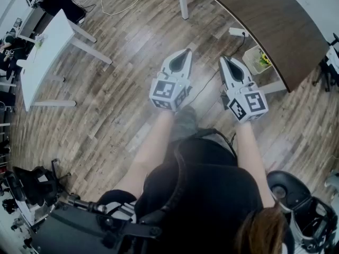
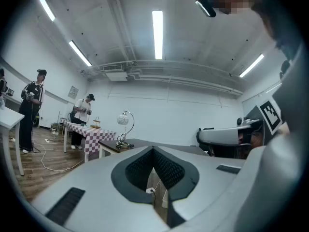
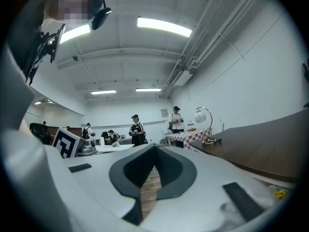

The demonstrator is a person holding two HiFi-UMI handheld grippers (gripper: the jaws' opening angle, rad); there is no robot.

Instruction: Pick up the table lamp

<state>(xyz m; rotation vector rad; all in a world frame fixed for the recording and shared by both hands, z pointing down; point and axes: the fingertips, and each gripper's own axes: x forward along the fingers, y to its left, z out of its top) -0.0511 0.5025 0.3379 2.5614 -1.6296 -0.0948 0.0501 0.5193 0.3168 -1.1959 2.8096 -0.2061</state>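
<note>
Both our claws, left gripper (image 1: 186, 52) and right gripper (image 1: 225, 60), sit closed and empty over the grey wood-plank floor (image 1: 122, 89) — far off, on the dark brown curved table (image 3: 270, 146), stands the arched chrome table lamp with white globe shade (image 3: 202, 117)

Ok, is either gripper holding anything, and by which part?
Nothing is held. The left gripper and right gripper are both shut and empty; the table lamp stands far off on the dark table.
</note>
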